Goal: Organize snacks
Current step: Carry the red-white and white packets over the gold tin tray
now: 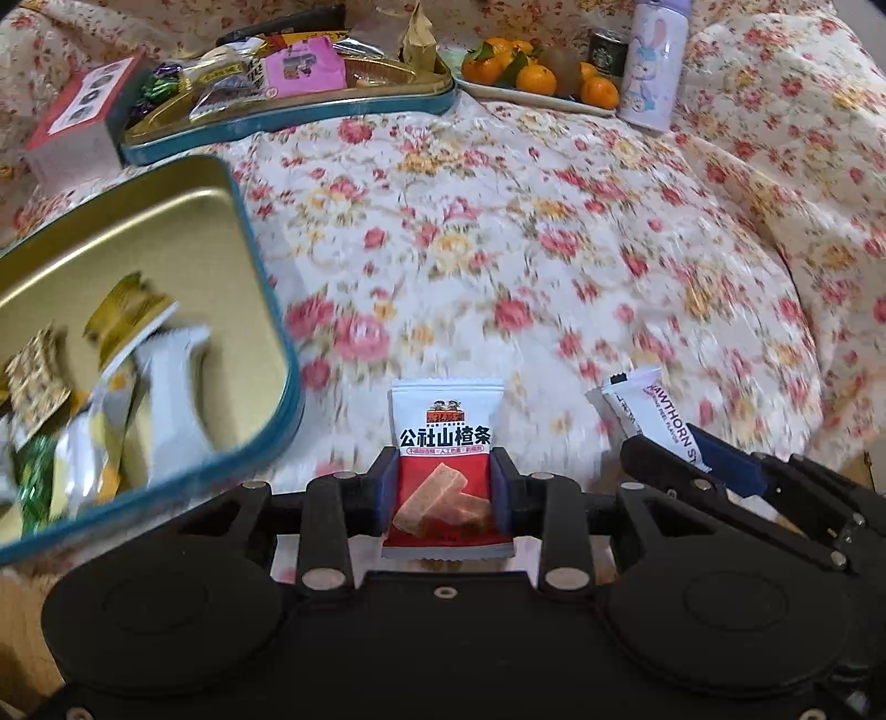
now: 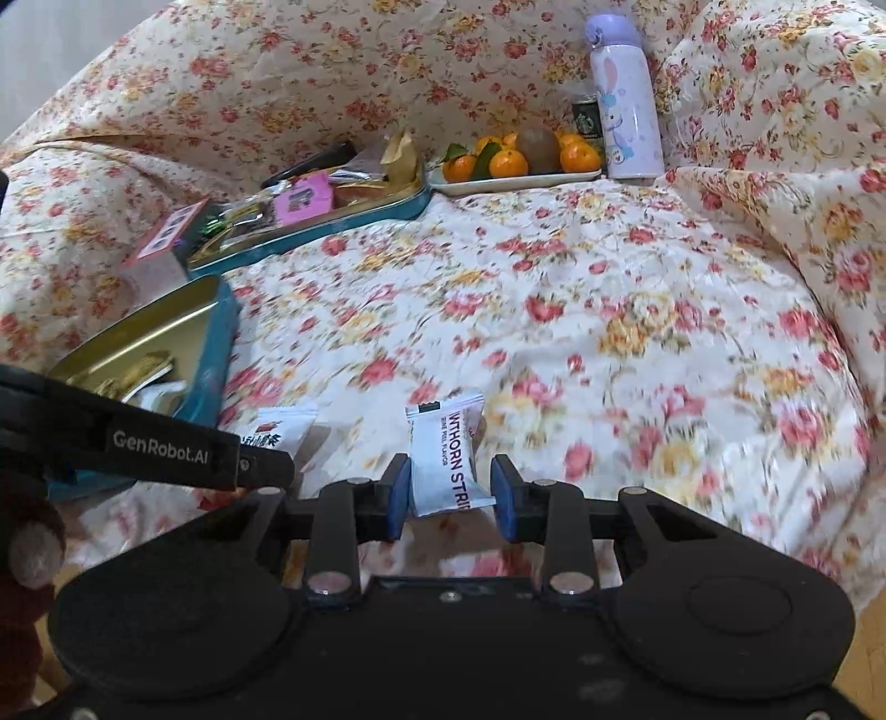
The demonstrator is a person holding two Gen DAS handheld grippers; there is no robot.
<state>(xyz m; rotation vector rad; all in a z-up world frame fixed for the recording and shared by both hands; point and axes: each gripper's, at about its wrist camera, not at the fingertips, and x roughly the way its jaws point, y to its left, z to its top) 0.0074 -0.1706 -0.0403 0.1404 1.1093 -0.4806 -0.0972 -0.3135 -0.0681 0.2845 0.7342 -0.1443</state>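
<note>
My left gripper (image 1: pixel 446 487) is shut on a red and white hawthorn snack packet (image 1: pixel 447 459), held above the floral cloth. My right gripper (image 2: pixel 451 490) has a white hawthorn strip packet (image 2: pixel 447 462) between its jaws; the left pad touches it and a gap shows at the right pad. That packet also shows in the left wrist view (image 1: pixel 648 407). The red and white packet also shows in the right wrist view (image 2: pixel 282 429). A teal tin with a gold inside (image 1: pixel 252 232) sits at the left and holds several wrapped snacks.
A second teal tin (image 1: pixel 310 111) full of mixed snacks lies at the back. A plate of mandarins (image 1: pixel 531 75), a small can (image 1: pixel 606 50), a lilac rabbit flask (image 1: pixel 653 66) and a pink box (image 1: pixel 77 122) stand nearby. The floral cloth (image 1: pixel 498 249) covers everything.
</note>
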